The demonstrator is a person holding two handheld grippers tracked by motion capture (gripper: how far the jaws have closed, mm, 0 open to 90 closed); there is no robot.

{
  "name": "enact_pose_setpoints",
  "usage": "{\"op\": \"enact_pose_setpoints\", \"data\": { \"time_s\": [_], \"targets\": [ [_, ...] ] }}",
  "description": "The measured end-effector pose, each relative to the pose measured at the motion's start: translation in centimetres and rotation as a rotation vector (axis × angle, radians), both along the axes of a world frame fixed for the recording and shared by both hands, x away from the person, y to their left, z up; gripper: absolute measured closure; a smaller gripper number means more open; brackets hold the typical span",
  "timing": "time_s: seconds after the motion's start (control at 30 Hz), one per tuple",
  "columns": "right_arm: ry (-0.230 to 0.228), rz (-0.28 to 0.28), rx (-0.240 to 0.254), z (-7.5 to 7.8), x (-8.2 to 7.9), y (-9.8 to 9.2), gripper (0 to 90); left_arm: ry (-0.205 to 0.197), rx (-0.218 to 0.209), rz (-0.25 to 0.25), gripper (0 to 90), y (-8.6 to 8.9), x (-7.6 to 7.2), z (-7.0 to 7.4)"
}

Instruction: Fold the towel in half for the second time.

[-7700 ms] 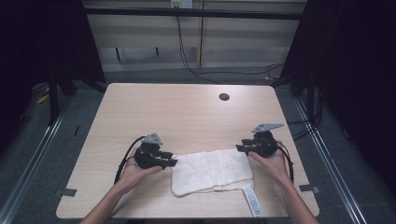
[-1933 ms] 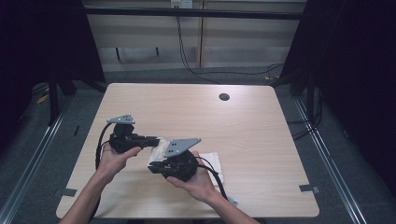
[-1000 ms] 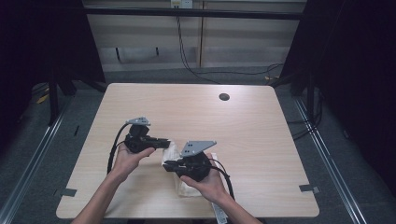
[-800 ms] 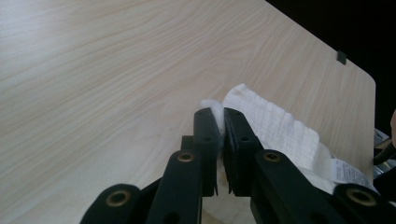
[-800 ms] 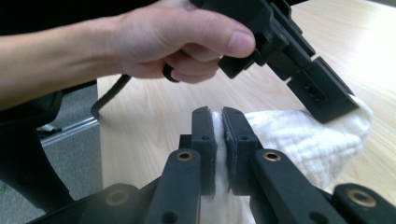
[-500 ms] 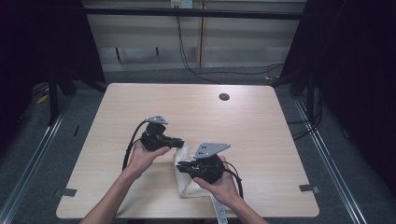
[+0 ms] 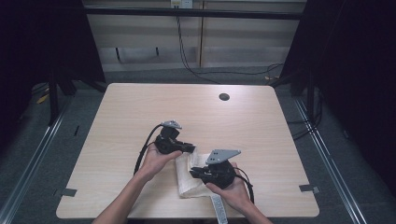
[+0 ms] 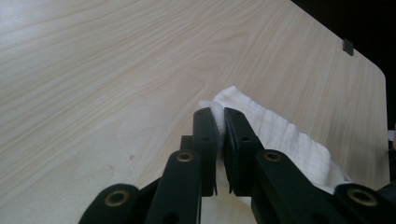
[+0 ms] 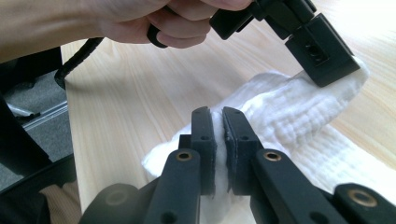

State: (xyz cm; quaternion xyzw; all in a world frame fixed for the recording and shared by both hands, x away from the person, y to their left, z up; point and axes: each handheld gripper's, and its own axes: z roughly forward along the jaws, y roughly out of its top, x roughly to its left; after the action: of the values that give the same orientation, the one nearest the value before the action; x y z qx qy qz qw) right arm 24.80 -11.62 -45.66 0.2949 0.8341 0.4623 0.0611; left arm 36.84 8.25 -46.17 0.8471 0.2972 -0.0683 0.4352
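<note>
I see a pale wood-grain desk [image 7: 140, 116] with rounded corners in a dark room. Near its front edge lies a folded white waffle-textured towel [image 7: 189, 179]. My left gripper [image 7: 190, 149] and right gripper [image 7: 192, 173] each pinch its cloth.

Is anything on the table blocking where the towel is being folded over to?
Nothing visible does. Both the left gripper and the right gripper are shut on the white towel, and the tabletop around it is bare wood.

Table [image 7: 140, 112] bare all round towel [image 7: 187, 179]; grommet hole [image 7: 224, 97] far back.
</note>
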Motion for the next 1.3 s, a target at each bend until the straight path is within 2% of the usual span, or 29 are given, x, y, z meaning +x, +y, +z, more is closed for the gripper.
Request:
{"op": "enact_pose_setpoints", "data": {
  "time_s": [0.1,0.2,0.27,0.3,0.37,0.43,0.53,0.57,0.73,0.83,0.9,0.97,1.07,1.13,1.2,1.23,1.3],
  "targets": [
    [-0.01,0.0,-0.014,0.4,-0.2,-0.4,83.7,-0.001,-0.018,-0.002,84.3,-0.5,-0.1,0.3],
    [-0.017,-0.014,-0.001,0.4,-0.7,-0.8,83.5,0.013,-0.03,-0.013,84.3,-1.1,0.1,0.2],
    [-0.016,-0.016,-0.01,0.2,-0.8,-0.9,83.5,0.014,-0.019,-0.019,84.3,-1.3,0.1,0.1],
    [0.001,-0.024,-0.012,-0.5,-0.9,-1.2,83.4,0.011,0.018,-0.028,84.3,-1.9,-0.1,-0.5],
    [0.013,-0.03,-0.022,-1.1,-0.9,-1.5,83.4,0.023,0.028,-0.025,84.3,-2.3,-0.1,-1.0],
    [0.014,-0.037,-0.033,-1.3,-1.0,-1.8,82.4,0.041,0.005,-0.025,84.3,-2.5,0.0,-1.4],
    [-0.008,-0.05,-0.044,-1.4,-1.3,-2.0,82.2,0.056,-0.016,-0.025,83.9,-2.6,0.2,-1.7],
    [-0.011,-0.057,-0.05,-1.4,-1.5,-2.4,82.2,0.068,-0.024,-0.012,84.0,-2.9,0.3,-2.1],
    [0.003,-0.082,-0.063,-1.9,-1.4,-3.2,81.2,0.078,-0.025,-0.007,82.8,-3.5,0.5,-2.6],
    [0.007,-0.081,-0.089,-2.2,-1.6,-3.5,78.1,0.081,-0.023,-0.022,82.0,-4.0,0.5,-2.9],
    [0.001,-0.09,-0.116,-2.3,-1.9,-3.8,77.8,0.066,-0.01,-0.037,82.2,-4.3,0.4,-3.0],
    [-0.002,-0.094,-0.126,-2.5,-2.3,-4.0,76.4,0.071,-0.018,-0.041,81.9,-4.5,0.4,-3.1],
    [0.003,-0.106,-0.118,-2.6,-2.6,-4.3,74.7,0.079,-0.024,-0.036,79.8,-4.7,0.5,-3.1],
    [0.026,-0.136,-0.103,-2.9,-2.4,-5.1,70.7,0.081,-0.039,-0.034,78.1,-5.0,0.6,-3.1],
    [0.037,-0.148,-0.098,-3.1,-2.1,-5.5,64.7,0.079,-0.045,-0.038,76.6,-5.1,0.6,-3.1],
    [0.042,-0.151,-0.092,-3.1,-2.0,-5.7,62.8,0.062,-0.04,-0.047,75.6,-5.4,0.6,-3.0],
    [0.046,-0.151,-0.081,-3.1,-1.8,-5.8,58.8,0.07,-0.05,-0.05,74.3,-5.6,0.6,-2.9]
  ]
}}
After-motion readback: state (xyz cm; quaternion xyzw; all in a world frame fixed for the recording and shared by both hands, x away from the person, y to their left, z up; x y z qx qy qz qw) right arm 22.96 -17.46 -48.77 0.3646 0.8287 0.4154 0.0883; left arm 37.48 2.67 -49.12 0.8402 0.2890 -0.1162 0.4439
